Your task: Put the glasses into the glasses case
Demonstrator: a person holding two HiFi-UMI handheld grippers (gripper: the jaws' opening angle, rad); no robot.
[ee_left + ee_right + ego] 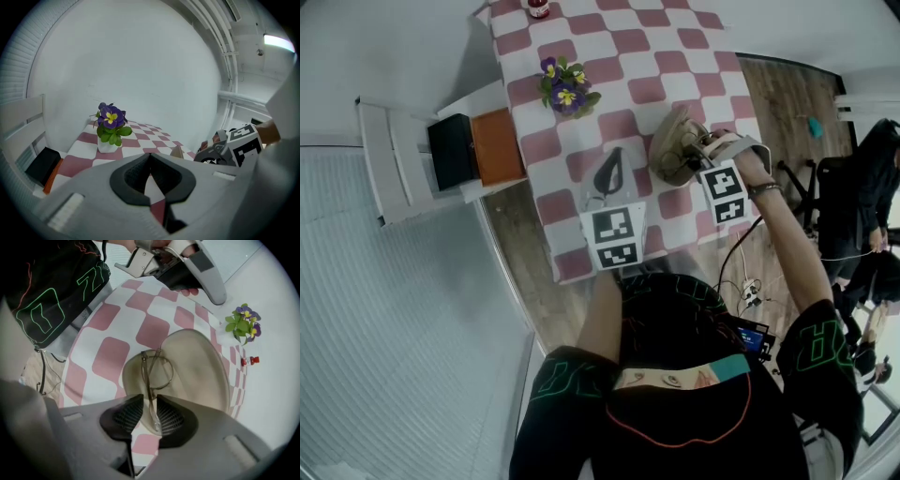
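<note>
Glasses (146,376), apparently folded, were poised at the hollow of the open beige glasses case (201,366). The case lay toward the near right of the checked table (112,357), probably so they could be lowered straight in. The right gripper (149,401) had its jaws narrowed to a slim gap, seemingly pinching the thin frame. The left gripper (150,157) hovered empty just left of the case, jaws pressed together.
</note>
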